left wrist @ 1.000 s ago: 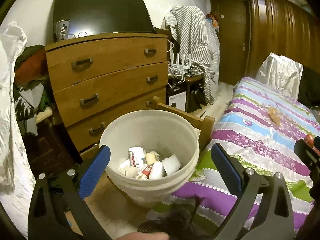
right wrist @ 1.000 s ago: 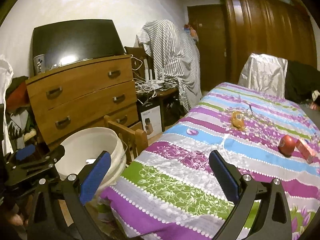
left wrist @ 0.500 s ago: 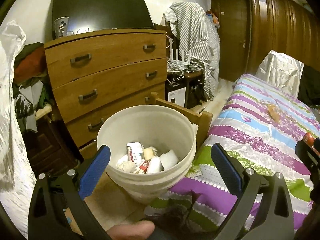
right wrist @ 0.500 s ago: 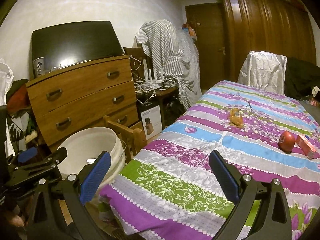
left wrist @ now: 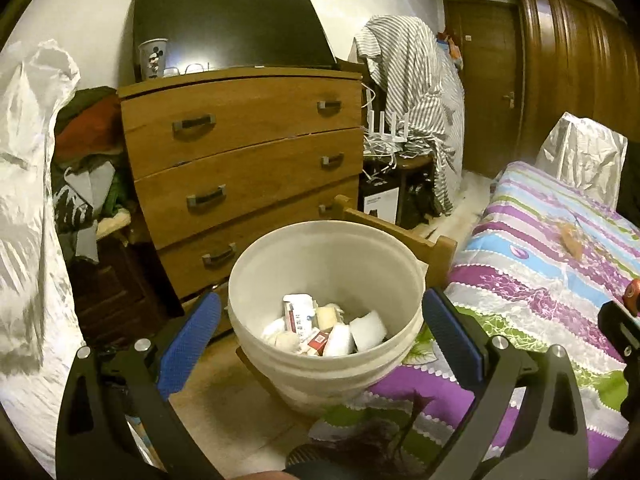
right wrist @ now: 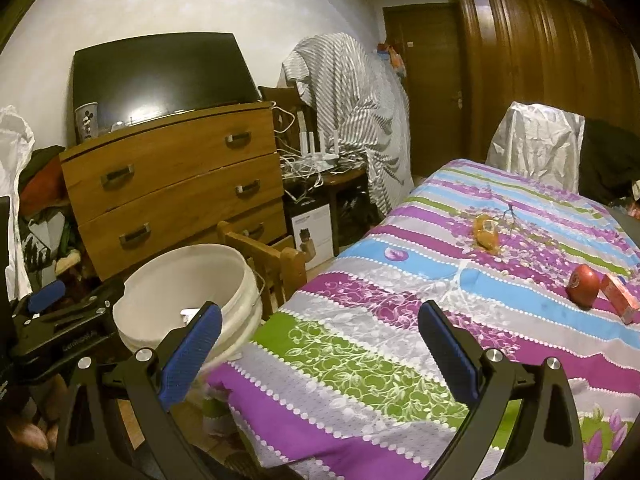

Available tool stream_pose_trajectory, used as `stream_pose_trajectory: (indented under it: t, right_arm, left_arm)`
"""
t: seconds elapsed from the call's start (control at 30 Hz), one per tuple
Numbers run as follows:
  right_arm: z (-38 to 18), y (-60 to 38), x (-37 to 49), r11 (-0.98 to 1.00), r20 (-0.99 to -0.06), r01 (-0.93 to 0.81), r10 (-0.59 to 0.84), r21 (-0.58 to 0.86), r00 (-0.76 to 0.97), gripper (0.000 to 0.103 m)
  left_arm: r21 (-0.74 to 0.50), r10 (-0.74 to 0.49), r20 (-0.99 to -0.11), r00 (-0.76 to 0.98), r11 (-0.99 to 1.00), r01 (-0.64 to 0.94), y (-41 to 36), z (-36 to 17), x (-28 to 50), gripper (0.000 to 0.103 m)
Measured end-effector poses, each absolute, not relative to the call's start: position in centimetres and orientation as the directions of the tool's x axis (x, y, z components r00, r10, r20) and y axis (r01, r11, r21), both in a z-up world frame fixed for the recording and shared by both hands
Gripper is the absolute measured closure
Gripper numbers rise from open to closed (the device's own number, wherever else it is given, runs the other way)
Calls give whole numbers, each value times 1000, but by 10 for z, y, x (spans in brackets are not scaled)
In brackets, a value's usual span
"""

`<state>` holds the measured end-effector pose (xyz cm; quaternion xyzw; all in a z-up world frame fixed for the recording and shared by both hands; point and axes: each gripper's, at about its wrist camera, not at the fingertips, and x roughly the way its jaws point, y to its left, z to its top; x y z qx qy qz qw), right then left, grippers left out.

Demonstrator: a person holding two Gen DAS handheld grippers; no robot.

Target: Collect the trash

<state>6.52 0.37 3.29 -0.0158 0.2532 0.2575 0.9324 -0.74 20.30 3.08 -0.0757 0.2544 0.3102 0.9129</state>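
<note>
A white bucket (left wrist: 276, 264) holding several pieces of trash (left wrist: 320, 328) stands on the floor beside the bed; it also shows in the right wrist view (right wrist: 160, 292). My left gripper (left wrist: 320, 340) is open and empty, just in front of the bucket. My right gripper (right wrist: 320, 344) is open and empty, over the near corner of the striped bed (right wrist: 400, 320). On the bed lie an orange wrapper (right wrist: 486, 232), a red round object (right wrist: 584, 290) and a small red box (right wrist: 620, 298).
A wooden dresser (left wrist: 240, 160) with a TV (left wrist: 228, 28) stands behind the bucket. A small wooden chair (right wrist: 264, 264) sits between bucket and bed. White plastic bag (left wrist: 24, 200) at far left. Striped cloth (right wrist: 352, 120), door and wardrobe at back.
Both grippers have drifted slightly; the bucket sits a little more centred in the left view. Both grippers stay open and empty.
</note>
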Motion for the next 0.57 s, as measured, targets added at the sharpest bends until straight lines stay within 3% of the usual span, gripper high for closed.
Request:
stream_pose_trajectory:
  t: [0.2, 0.57]
  right_arm:
    - [25, 22, 65, 843, -499, -525, 508, 119, 702, 5]
    - [11, 53, 50, 781, -537, -619, 555, 76, 635, 5]
  left_arm:
    - [51, 584, -489, 647, 760, -648, 214, 36, -21, 6]
    - [25, 568, -549, 613, 744, -668, 236, 20, -33, 6]
